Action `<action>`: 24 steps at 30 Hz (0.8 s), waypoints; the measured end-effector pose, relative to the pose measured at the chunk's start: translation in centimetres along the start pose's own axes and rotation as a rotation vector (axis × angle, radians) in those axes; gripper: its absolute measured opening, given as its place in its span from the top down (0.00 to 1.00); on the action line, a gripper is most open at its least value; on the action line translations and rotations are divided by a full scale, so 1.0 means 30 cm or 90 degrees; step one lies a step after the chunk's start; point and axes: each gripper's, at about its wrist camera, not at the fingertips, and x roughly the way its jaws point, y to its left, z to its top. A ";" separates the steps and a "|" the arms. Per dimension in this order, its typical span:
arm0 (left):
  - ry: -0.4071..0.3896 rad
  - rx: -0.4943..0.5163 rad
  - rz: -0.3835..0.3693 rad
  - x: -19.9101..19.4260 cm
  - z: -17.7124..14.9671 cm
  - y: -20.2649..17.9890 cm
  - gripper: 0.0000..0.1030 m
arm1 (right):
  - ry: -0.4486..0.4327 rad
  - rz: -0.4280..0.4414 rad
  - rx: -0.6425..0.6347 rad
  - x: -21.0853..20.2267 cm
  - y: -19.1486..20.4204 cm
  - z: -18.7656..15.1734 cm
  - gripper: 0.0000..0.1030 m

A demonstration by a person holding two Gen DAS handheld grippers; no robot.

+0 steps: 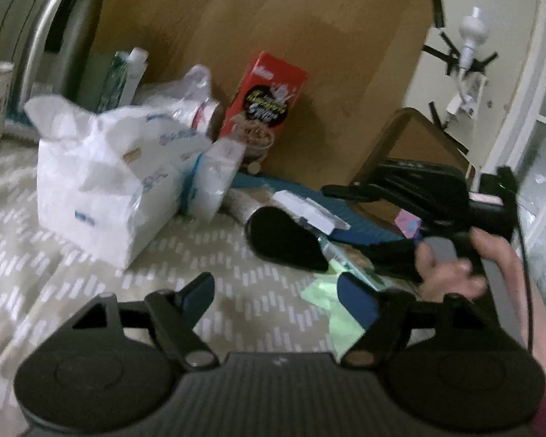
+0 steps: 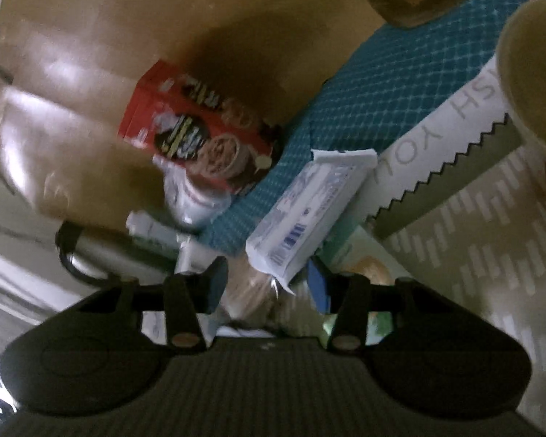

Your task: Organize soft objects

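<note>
The left gripper (image 1: pixel 276 293) hangs over the patterned bedcover (image 1: pixel 207 240) with its blue-padded fingers (image 1: pixel 200 291) spread wide and nothing between them; the white tissue pack (image 1: pixel 102 178) — crumpled plastic with blue print — lies ahead and to the left of it, well apart from the fingertips; a smaller white packet with a blue band (image 1: pixel 211 178) leans just beside that pack on its right. Further ahead a red cereal box (image 1: pixel 264 100) stands against a brown cardboard panel (image 1: pixel 273 36). To the right of the left gripper a hand (image 1: pixel 451 266) holds the right gripper's body, seen only as a dark blurred mass.

The right gripper (image 2: pixel 267 278) is rolled over, so its scene looks tilted; its fingers are parted, and a white wrapped packet with a barcode (image 2: pixel 305 218) lies just ahead, its near corner dipping between the fingertips — whether either pad touches it I cannot tell. Beyond it lie a teal quilted cloth (image 2: pixel 382 83) and the same cereal box (image 2: pixel 196 131); a paper cup (image 2: pixel 538 65) is cut off at the right edge; both views are smeared, so print is unreadable.
</note>
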 end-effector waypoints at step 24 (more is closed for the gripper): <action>0.011 -0.039 0.039 0.016 0.011 0.027 0.23 | -0.022 0.009 -0.230 -0.598 -0.191 -0.148 0.92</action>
